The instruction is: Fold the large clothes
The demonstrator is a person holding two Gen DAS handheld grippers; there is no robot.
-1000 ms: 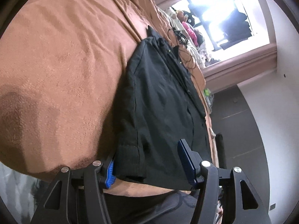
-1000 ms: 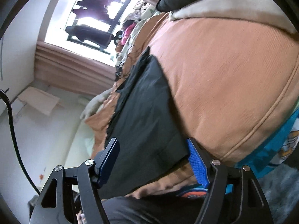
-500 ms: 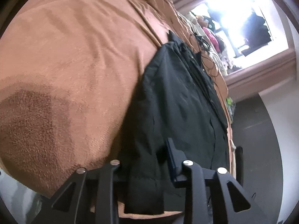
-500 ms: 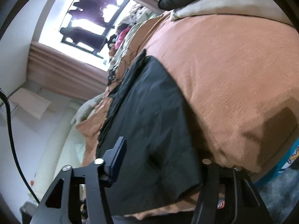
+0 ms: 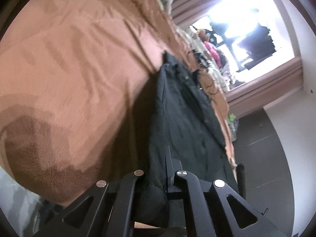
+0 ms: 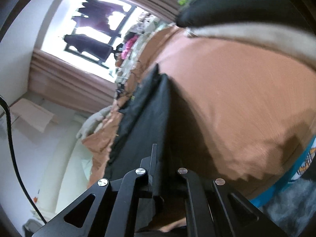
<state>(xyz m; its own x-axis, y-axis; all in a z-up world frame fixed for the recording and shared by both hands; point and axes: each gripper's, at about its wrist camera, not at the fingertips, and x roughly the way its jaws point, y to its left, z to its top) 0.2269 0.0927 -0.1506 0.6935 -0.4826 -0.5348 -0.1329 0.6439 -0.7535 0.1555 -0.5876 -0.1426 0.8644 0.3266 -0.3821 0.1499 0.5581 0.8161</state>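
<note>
- A big bed is covered with a soft brown blanket (image 5: 79,69). The blanket has small wrinkles and a darker patch near the close edge.
- A black piece of clothing (image 5: 183,118) lies on the blanket and stretches away toward the window (image 5: 246,29).
- The left gripper (image 5: 165,169) has just squeezed its jaws together. They pinch the near edge of the black clothing, which bunches up between them.
- The right gripper (image 6: 160,169) has just squeezed its jaws together too. They pinch another part of the near edge, and the cloth pulls up in a tight fold.
- The window is very bright, with dark clothes hanging in front of it and pinkish curtains (image 6: 65,79) around it.
- A messy pile of things (image 5: 213,63), some pink, sits at the far end of the bed.
- The walls are white, and the floor (image 5: 262,148) on the left gripper's side is dark.
- In the right view, a blue patterned sheet (image 6: 292,173) peeks out under the blanket.
</note>
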